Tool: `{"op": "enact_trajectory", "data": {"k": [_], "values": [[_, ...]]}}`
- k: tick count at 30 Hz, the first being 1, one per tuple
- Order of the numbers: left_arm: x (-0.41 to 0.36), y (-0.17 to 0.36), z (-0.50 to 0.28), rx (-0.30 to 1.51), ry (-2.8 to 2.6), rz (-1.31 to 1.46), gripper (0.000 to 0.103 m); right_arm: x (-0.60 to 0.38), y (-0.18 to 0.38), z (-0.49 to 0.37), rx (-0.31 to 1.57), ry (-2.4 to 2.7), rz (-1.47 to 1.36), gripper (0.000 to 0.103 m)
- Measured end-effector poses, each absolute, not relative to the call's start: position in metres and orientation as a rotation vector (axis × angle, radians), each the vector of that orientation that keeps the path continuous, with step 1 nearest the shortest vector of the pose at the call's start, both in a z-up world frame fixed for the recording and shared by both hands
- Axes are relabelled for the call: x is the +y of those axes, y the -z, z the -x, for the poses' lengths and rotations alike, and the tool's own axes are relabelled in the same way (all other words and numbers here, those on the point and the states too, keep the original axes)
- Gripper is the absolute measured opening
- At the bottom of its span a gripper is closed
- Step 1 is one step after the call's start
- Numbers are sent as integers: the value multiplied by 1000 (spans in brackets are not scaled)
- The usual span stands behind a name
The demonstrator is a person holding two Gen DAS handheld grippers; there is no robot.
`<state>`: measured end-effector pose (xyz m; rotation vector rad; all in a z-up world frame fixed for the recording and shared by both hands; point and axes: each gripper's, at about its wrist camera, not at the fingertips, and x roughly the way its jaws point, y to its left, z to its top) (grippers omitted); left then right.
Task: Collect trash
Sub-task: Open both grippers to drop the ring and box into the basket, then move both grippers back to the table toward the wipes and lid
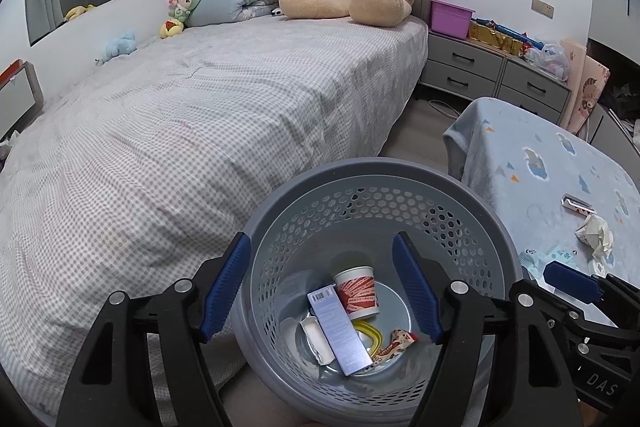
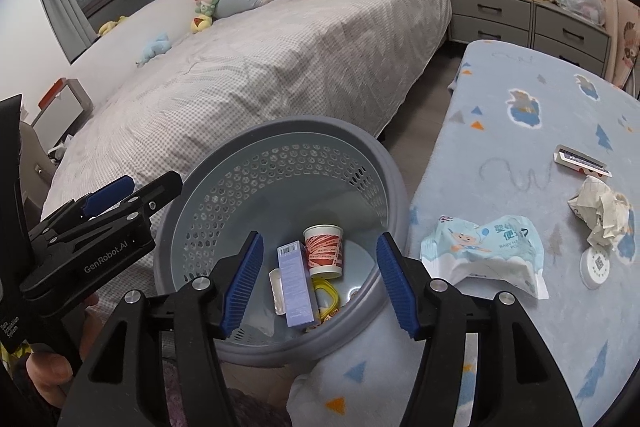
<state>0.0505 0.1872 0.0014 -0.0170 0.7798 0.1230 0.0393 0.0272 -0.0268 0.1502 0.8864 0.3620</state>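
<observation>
- While both grippers hang over the bin (image 1: 376,183), neither holds anything: left gripper (image 1: 320,291) jaws spread wide, right gripper (image 2: 318,285) jaws spread wide.
- Bin sits on the floor in the gap between bed (image 1: 200,115) and table (image 2: 520,147); bed edge runs close at its 9–10 o'clock, table edge touches or nearly touches its rim at 3 o'clock in the right wrist view.
- Inside the bin: cup (image 1: 357,291) on its side, box (image 1: 340,331) lying at the cup's 8 o'clock and touching it, yellow ring (image 1: 370,335) and wrapper (image 1: 396,343) at the cup's 5–6 o'clock, white piece (image 1: 318,341) beside the box at its 9 o'clock.
- Bin mouth is unobstructed from above; rim is wide, walls perforated.
- Trash on the table: wipes pack (image 2: 484,251) near the table edge at 3 o'clock from the right gripper, crumpled paper (image 2: 600,215) further in, flat carton (image 2: 582,161) at the paper's 12 o'clock, white disc (image 2: 596,263) at its 6 o'clock.
- Left gripper shows at 9 o'clock in the right wrist view, just outside the bin rim.
</observation>
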Motion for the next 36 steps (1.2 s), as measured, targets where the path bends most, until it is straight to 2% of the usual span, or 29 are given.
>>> {"op": "enact_trajectory", "data": {"k": [15, 26, 36], "values": [[149, -9, -39, 744, -67, -68, 75, -26, 32, -6, 883, -268, -190, 68], [108, -11, -31, 738, 6, -88, 75, -109, 41, 16, 888, -93, -224, 69], [53, -6, -37, 754, 114, -85, 75, -153, 51, 2, 907, -35, -227, 69]]}}
